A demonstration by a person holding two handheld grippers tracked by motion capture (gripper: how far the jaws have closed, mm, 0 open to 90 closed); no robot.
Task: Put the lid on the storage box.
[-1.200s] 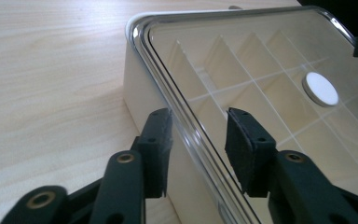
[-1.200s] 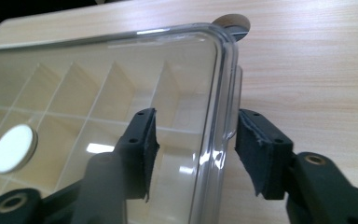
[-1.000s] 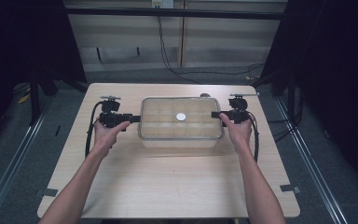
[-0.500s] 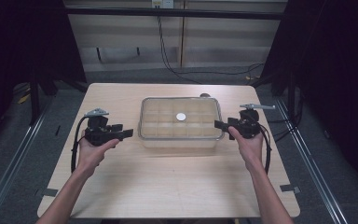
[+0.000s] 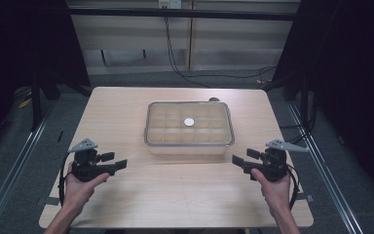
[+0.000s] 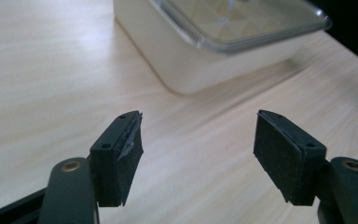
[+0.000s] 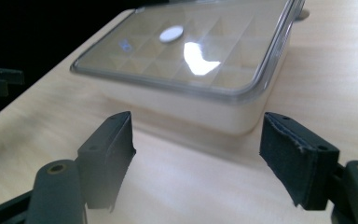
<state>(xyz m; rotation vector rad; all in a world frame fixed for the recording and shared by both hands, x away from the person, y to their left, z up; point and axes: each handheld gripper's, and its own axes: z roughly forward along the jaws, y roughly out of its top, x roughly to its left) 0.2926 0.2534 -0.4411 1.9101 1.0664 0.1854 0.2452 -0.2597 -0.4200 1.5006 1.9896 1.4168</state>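
Note:
A shallow white box [image 5: 189,146] with a clear lid [image 5: 189,124] sits at the middle of the wooden table [image 5: 175,195]; a grid of compartments and a small white round sticker [image 5: 189,122] show through the lid. My left gripper [image 5: 117,162] hovers open near the front left of the table, apart from the box, nothing between its pads [image 6: 126,154]. My right gripper [image 5: 239,161] is open at the front right, facing the box [image 7: 191,107], also empty. The box's corner [image 6: 186,70] lies ahead of the left jaws.
A small round object [image 5: 214,100] peeks out behind the box's far right corner. Dark floor with rails surrounds the table; cables run along the back wall. Bare wood lies in front of the box between both hands.
Both grippers have drawn back from the box's sides toward the table's front edge, moving outward and toward the person. The box has stayed in place.

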